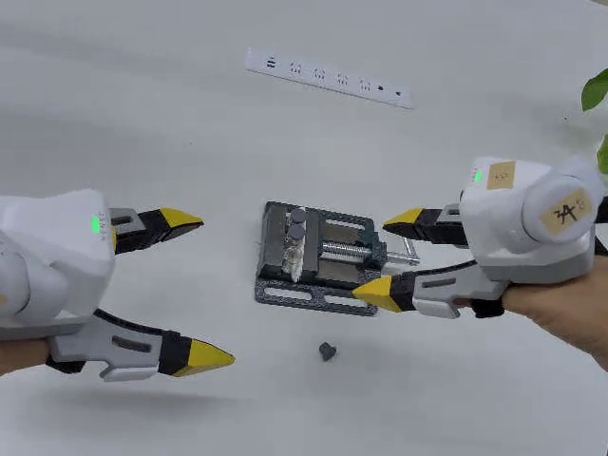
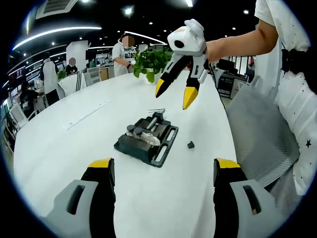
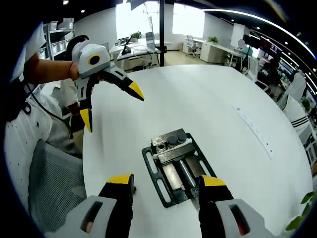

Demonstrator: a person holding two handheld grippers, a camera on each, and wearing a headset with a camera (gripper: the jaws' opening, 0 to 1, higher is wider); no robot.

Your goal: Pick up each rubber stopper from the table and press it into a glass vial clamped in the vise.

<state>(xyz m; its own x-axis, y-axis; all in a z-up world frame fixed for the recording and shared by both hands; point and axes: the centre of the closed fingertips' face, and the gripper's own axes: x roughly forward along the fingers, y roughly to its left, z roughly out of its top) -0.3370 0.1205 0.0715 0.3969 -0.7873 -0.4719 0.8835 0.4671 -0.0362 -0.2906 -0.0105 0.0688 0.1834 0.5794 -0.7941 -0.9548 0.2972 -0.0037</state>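
A long white strip with small dark markings (image 1: 328,78) lay at the upper centre of the head view on the white round table (image 1: 114,133). Leaves of a green leafy plant (image 1: 596,90) cut in at the upper right edge. In the left gripper view a grey mesh chair (image 2: 262,129) stood at the right beside the table, and people stood in the office far behind it. Nothing lay between either gripper and the work.

The dark grey metal vise (image 1: 318,256) sat mid-frame in the head view. The clear glass vials (image 1: 293,252) were clamped at its left end. Dark round tops showed on some of them, but how many vials there were and whether all were plugged was hard to make out. The vise screw ran right, its handle partly hidden behind the right gripper.

The left gripper (image 1: 195,290) hung at the left of the head view with its yellow-tipped jaws spread wide and nothing between them. The right gripper (image 1: 389,255) hovered at the right, jaws also wide apart and empty, its lower tip over the right end of the vise.

One small dark rubber stopper (image 1: 327,351) lay loose on the table just below the vise. It was below and left of the right gripper's lower tip and right of the left gripper's lower tip, touching neither.
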